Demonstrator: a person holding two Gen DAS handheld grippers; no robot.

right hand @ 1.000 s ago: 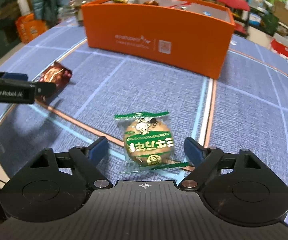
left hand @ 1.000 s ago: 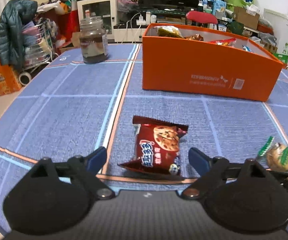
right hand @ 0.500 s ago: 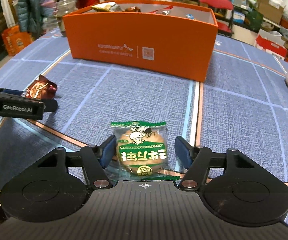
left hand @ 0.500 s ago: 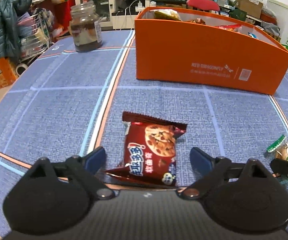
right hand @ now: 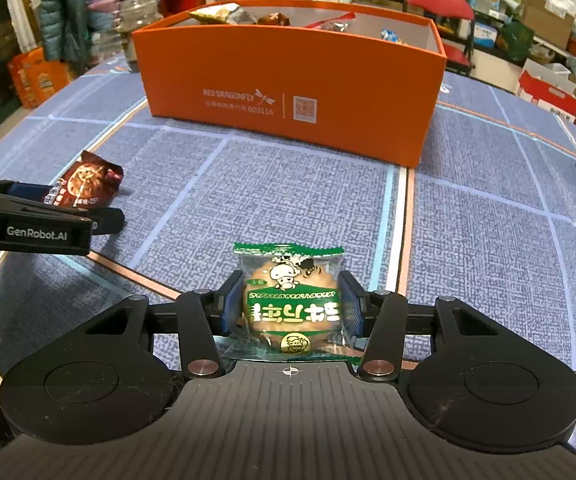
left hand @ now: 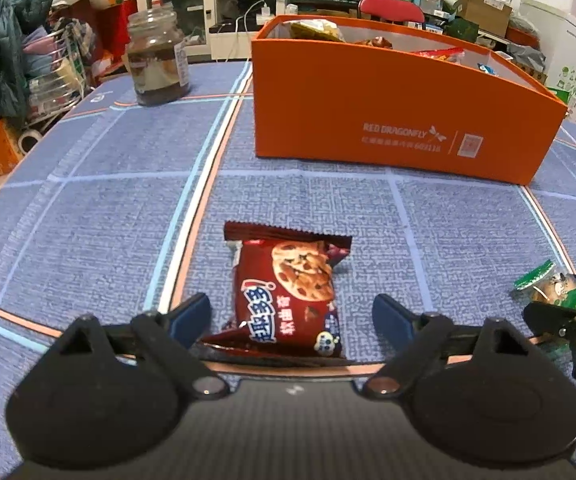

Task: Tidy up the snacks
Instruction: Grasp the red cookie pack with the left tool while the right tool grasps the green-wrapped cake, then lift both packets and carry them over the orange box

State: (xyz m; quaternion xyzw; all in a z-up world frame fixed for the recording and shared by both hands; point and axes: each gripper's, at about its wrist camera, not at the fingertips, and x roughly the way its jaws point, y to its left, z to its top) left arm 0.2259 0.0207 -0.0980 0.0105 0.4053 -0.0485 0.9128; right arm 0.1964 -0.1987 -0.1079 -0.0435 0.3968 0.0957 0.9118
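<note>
Near the worktop front edge: right gripper just closing, clamped sideways on light, crackly, breakable green biscuit packet; left gripper narrowing, open around slippery red cookie pouch.

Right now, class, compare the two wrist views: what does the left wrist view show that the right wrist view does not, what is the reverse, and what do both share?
Only the left wrist view: the left tool standing open around the red cookie packet, pads clear of it, having just been closing; the glass jar in full.

Only the right wrist view: the right tool, which has just been closing, pressing both sides of the green biscuit packet.

Both share: the orange box holding snacks, the blue tablecloth, and both packets.
</note>
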